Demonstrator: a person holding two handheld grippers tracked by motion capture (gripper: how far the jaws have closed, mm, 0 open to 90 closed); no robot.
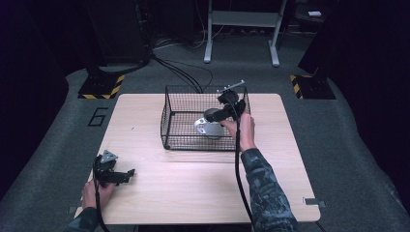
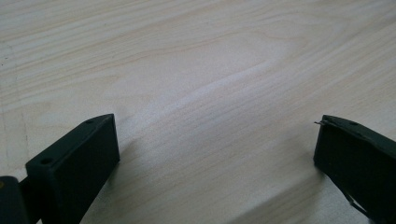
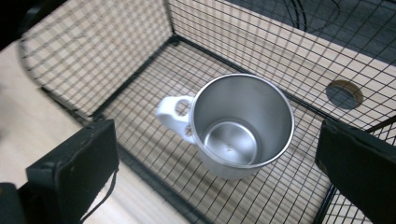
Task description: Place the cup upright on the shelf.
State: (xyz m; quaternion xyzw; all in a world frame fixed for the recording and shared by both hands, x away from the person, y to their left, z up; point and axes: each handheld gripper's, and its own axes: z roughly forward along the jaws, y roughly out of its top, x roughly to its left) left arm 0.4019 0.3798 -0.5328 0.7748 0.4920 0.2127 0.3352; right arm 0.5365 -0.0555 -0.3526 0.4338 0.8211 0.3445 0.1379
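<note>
A steel mug with a white handle stands upright on the floor of a black wire basket; it appears in the high view as the mug too. My right gripper hovers open above the basket, jaws wide on either side of the mug and apart from it; from above, the right gripper is over the basket's right half. Low at the table's front left, my left gripper is open with only bare wood between its jaws.
The basket sits at the middle back of the wooden table. A round hole in the tabletop lies beyond the basket's far wall. Cables and a grey stand are on the floor behind the table.
</note>
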